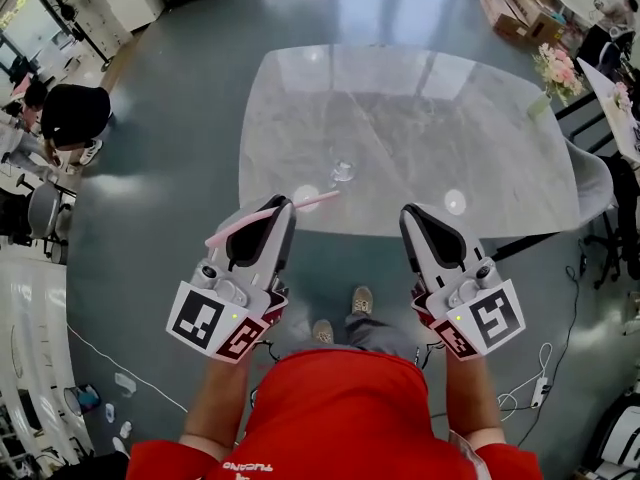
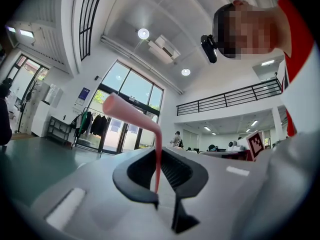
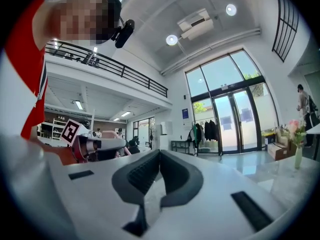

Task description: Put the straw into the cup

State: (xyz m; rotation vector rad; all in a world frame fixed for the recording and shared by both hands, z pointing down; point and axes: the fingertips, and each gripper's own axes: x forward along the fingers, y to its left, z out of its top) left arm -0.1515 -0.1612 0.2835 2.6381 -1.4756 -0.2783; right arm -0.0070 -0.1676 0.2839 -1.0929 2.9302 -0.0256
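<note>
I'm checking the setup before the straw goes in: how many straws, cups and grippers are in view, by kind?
straw: 1
cup: 1
grippers: 2, the left gripper and the right gripper
Total: 4

Table glossy, marble-look; straw smooth pink plastic; cup clear, shiny; floor polished.

Grey marble table on grey floor; 1 clear cup near front edge; flower vase at far-right corner.
</note>
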